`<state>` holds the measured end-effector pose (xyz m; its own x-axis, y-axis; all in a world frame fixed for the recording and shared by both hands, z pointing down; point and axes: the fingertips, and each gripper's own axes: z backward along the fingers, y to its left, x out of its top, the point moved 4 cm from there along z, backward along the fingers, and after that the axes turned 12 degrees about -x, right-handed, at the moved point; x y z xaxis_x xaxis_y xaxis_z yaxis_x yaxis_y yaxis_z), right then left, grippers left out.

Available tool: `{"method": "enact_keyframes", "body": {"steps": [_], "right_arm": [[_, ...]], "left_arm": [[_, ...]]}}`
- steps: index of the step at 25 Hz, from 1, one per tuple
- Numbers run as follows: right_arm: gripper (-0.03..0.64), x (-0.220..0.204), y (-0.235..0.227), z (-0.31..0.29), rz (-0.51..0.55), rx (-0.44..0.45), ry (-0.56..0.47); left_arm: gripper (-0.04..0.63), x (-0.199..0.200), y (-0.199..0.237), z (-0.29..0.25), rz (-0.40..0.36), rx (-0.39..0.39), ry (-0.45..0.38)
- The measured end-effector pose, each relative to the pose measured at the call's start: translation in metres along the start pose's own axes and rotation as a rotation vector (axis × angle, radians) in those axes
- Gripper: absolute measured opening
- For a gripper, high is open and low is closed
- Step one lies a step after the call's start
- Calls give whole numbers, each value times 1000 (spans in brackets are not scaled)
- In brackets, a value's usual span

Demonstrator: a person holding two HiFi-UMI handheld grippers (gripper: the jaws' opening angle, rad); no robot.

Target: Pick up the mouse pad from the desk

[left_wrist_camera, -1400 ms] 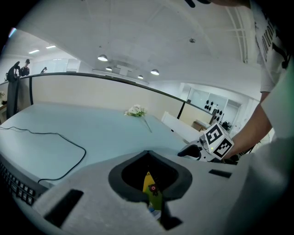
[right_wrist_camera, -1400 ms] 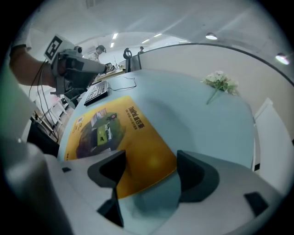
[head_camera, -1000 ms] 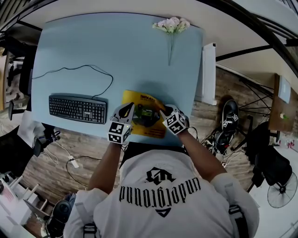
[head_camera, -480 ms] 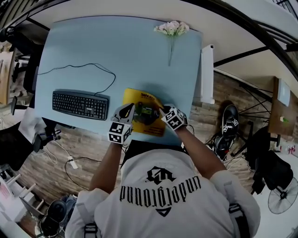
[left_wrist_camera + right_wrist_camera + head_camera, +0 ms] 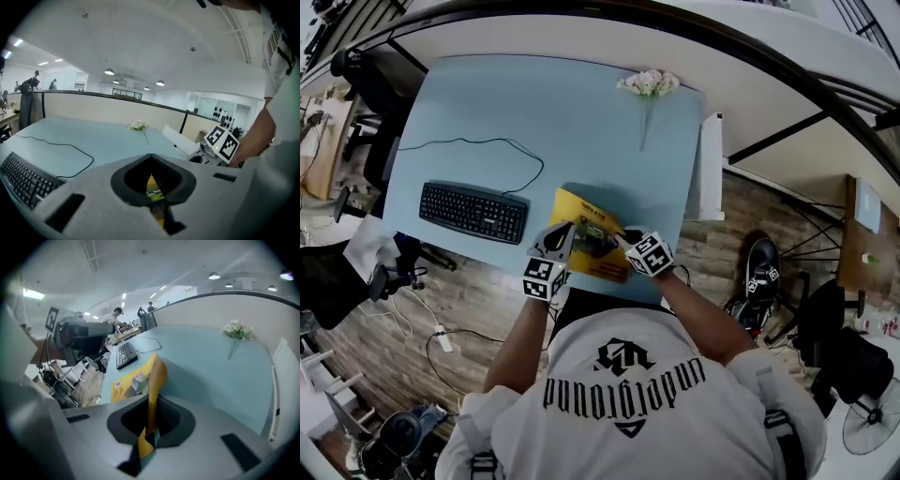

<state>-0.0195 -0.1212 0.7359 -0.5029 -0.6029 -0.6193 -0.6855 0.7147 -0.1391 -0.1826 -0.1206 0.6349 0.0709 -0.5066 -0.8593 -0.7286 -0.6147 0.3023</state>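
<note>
The yellow mouse pad [image 5: 589, 246] with a printed picture hangs just above the pale blue desk [image 5: 553, 122], near its front edge. My left gripper [image 5: 566, 236] is shut on the pad's left side. In the left gripper view a strip of the mouse pad [image 5: 154, 188] shows in the narrow slit between the jaws of the left gripper [image 5: 157, 191]. My right gripper [image 5: 622, 242] is shut on the pad's right edge. In the right gripper view the mouse pad [image 5: 136, 380] curls up out of the closed jaws of the right gripper [image 5: 150, 427], bent and lifted off the desk.
A black keyboard [image 5: 475, 212] lies left of the pad, and its cable [image 5: 478, 143] loops across the desk. A white flower sprig [image 5: 648, 84] lies at the far right corner. A white panel [image 5: 709, 169] runs along the desk's right edge. Below the front edge is wooden floor.
Both grippers have risen a little with the pad between them. The pad, which lay flat on the desk, now bends upward off it.
</note>
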Motion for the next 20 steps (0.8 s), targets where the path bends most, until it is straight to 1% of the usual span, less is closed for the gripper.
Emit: {"method": "enact_keyframes", "body": {"steps": [3, 6, 11, 14, 20], "right_arm": [[21, 12, 12, 20, -28, 42, -48], [21, 22, 22, 42, -26, 75, -98], [21, 39, 35, 87, -68, 129, -203], [21, 44, 38, 116, -80, 136, -265], [21, 48, 30, 168, -41, 111, -356]], "left_arm": [[8, 6, -13, 8, -22, 8, -15], [8, 11, -25, 17, -41, 17, -30], [8, 27, -55, 32, -78, 23, -88], [8, 36, -75, 36, -106, 27, -130], [8, 51, -100, 47, -157, 53, -192]]}}
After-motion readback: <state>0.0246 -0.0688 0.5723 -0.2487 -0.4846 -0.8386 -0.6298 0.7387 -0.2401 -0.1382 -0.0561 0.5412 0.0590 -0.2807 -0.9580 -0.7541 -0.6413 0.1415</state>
